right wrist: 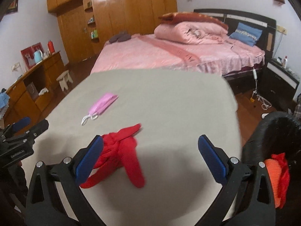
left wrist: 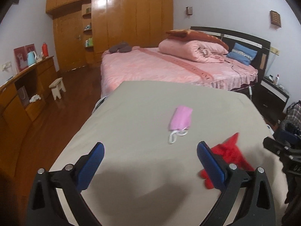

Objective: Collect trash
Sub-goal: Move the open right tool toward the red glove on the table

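The left gripper (left wrist: 150,148) has its blue-padded jaws wide apart and empty, above the grey cloth-covered surface (left wrist: 131,113). The folded pink face mask with white ear loops (left wrist: 180,119) lies ahead of these jaws, a little toward the right jaw, not touching it. The crumpled red plastic bag (left wrist: 228,150) lies just beside the outer side of the right jaw.

The right gripper (right wrist: 150,143) is also spread open and holds nothing. The red bag (right wrist: 124,150) lies next to its left jaw, partly between the jaws; the pink mask (right wrist: 102,104) is farther ahead to the left. Beyond the surface stands a bed with pink bedding (right wrist: 169,56) and a wooden wardrobe (right wrist: 122,15).
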`<state>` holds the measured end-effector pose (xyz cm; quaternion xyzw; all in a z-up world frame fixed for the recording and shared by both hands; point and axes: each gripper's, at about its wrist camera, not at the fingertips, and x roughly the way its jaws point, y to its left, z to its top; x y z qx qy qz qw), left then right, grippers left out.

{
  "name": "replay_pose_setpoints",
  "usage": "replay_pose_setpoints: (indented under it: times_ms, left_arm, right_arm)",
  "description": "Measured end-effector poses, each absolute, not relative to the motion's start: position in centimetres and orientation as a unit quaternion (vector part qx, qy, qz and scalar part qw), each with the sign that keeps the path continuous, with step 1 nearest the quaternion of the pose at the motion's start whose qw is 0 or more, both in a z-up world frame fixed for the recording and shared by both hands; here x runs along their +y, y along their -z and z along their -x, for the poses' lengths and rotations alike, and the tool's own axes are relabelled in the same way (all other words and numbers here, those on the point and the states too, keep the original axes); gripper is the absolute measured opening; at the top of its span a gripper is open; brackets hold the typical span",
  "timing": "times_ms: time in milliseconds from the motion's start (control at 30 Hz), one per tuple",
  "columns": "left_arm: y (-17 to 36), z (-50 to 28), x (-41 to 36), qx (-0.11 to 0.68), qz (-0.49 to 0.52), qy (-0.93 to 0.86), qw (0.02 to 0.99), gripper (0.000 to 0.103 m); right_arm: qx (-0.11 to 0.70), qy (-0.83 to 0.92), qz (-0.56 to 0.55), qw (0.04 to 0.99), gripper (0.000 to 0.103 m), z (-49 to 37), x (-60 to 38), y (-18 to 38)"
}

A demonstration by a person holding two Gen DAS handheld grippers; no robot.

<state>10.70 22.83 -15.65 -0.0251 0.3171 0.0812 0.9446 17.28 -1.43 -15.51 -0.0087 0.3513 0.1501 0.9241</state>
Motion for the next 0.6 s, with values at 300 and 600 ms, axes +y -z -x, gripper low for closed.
replay_pose_setpoints:
  times_ms: [300,600]
  left_arm:
    - [17.0,-11.0,25.1,0.328,0.029,-0.093,0.940,0.097]
    - [17.6,-11.3,25.7,0.333,0.035,-0.096,0.937,0.097]
  right_arm:
    - [0.389,-0.157,0.021,0.908,0.098,-18.7,2.6,18.6]
    - [0.425,-0.165,0.028,0.889,0.084,-19.5,3.6,20.8]
